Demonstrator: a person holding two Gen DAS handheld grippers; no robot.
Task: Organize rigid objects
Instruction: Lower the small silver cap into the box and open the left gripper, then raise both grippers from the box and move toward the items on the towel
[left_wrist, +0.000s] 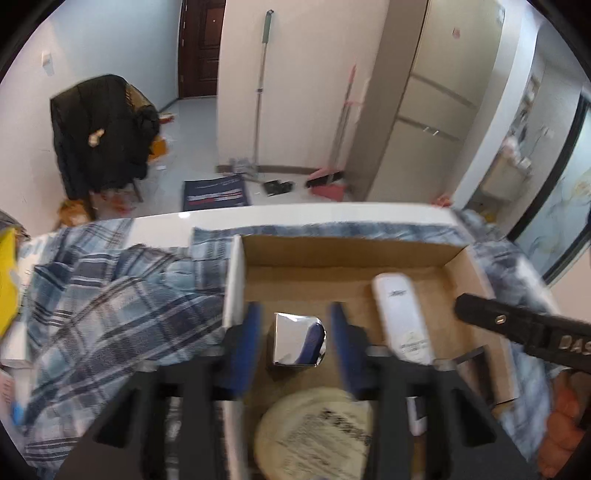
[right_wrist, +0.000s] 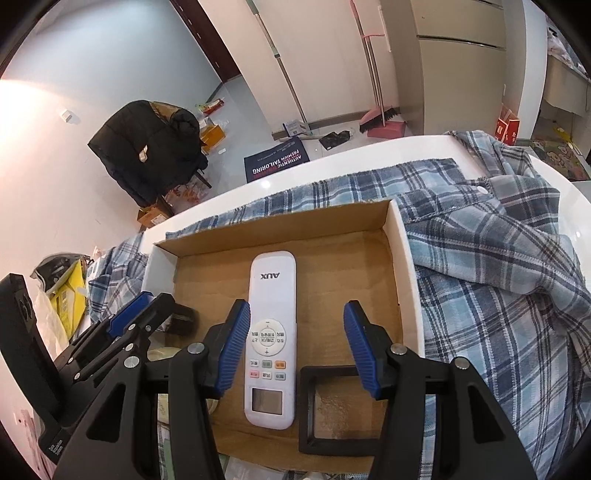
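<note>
An open cardboard box (left_wrist: 347, 254) (right_wrist: 400, 251) lies on a plaid shirt. In it lie a white AUX remote (right_wrist: 271, 339) (left_wrist: 402, 317), a shiny metal cube (left_wrist: 297, 341), a round cream lid (left_wrist: 314, 435) and a black square frame (right_wrist: 332, 410). My left gripper (left_wrist: 295, 339) is open over the box, its blue pads either side of the cube without touching it. My right gripper (right_wrist: 295, 347) is open above the remote and the frame, holding nothing. The left gripper also shows in the right wrist view (right_wrist: 140, 314).
The blue plaid shirt (right_wrist: 498, 258) (left_wrist: 110, 288) covers a white table (right_wrist: 369, 147). A yellow packet (right_wrist: 68, 295) lies at the left. Beyond the table are a chair with a black jacket (left_wrist: 103, 129), a mop, a broom and cabinets.
</note>
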